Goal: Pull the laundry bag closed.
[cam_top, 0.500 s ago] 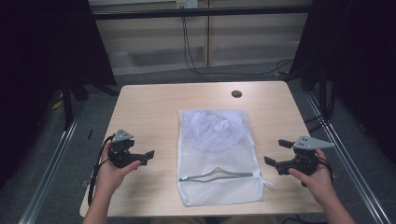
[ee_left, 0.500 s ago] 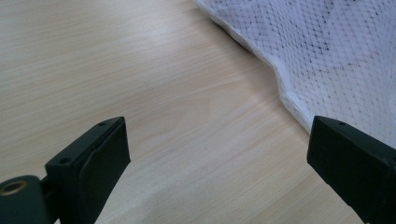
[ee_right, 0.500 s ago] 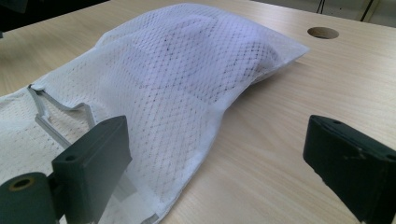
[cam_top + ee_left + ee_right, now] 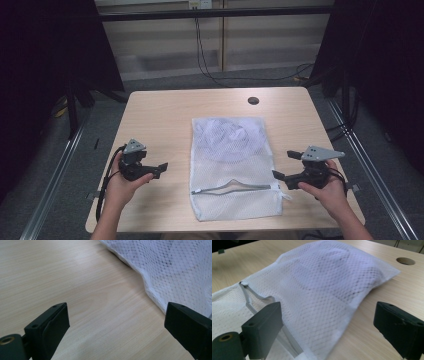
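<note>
A white mesh laundry bag [image 4: 232, 165] lies flat in the middle of the table, with a pale garment bunched in its far half. Its grey zipper [image 4: 235, 188] runs across the near end and gapes slightly. My left gripper [image 4: 159, 170] is open on the bare wood left of the bag, nothing between its jaws. In the left gripper view [image 4: 117, 325] the bag's edge [image 4: 175, 267] lies ahead and to the right. My right gripper [image 4: 286, 165] is open at the bag's right edge. From the right gripper view [image 4: 328, 322] the bag [image 4: 324, 277] and zipper [image 4: 249, 297] lie just beyond the jaws.
A round cable hole [image 4: 253, 100] sits near the table's far edge [image 4: 220, 91], and I also see the hole [image 4: 405, 260] from the right gripper view. Bare wood lies on both sides of the bag. Metal frame rails and dark curtains flank the table.
My right gripper has edged a little left, toward the bag's right edge. The left gripper and the bag have not moved.
</note>
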The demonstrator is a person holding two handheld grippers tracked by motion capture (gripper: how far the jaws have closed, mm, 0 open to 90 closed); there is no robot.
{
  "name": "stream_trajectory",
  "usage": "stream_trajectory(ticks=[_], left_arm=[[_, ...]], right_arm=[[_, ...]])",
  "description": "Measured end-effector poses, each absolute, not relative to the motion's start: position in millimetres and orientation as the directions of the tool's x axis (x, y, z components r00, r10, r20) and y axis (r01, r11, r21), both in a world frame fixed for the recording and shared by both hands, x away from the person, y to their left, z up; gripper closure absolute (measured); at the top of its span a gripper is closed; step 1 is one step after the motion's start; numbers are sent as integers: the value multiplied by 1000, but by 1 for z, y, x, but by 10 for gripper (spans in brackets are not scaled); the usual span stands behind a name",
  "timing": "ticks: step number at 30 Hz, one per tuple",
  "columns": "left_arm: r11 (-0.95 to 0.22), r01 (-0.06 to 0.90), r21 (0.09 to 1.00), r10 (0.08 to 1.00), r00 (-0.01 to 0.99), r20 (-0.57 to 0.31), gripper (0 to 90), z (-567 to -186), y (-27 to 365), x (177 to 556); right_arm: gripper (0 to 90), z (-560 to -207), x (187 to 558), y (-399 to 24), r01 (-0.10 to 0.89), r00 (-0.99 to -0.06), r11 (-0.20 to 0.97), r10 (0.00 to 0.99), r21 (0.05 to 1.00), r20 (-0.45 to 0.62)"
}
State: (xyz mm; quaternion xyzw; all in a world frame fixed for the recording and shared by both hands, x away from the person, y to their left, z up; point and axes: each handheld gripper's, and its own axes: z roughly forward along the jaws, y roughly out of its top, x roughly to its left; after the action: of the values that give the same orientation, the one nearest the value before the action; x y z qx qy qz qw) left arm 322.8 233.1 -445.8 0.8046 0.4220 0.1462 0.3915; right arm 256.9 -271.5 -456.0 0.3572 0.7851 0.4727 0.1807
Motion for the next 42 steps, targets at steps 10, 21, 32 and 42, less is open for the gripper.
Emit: stream_trajectory(ticks=[10, 21, 32, 42], left_arm=[[-340, 567, 750, 791, 604, -97, 55, -447, 231, 322], [-353, 564, 746, 787, 610, -89, 55, -447, 231, 322], [-351, 566, 746, 788, 609, -92, 56, -446, 230, 322], [-353, 565, 746, 787, 611, -90, 56, -446, 229, 321]], right_arm=[[83, -453, 261, -236, 379, -726, 353, 687, 855, 38], [73, -451, 265, -208, 372, -757, 369, 652, 852, 48], [74, -449, 265, -184, 358, -784, 382, 619, 852, 52], [74, -450, 267, -167, 354, -799, 386, 598, 852, 61]])
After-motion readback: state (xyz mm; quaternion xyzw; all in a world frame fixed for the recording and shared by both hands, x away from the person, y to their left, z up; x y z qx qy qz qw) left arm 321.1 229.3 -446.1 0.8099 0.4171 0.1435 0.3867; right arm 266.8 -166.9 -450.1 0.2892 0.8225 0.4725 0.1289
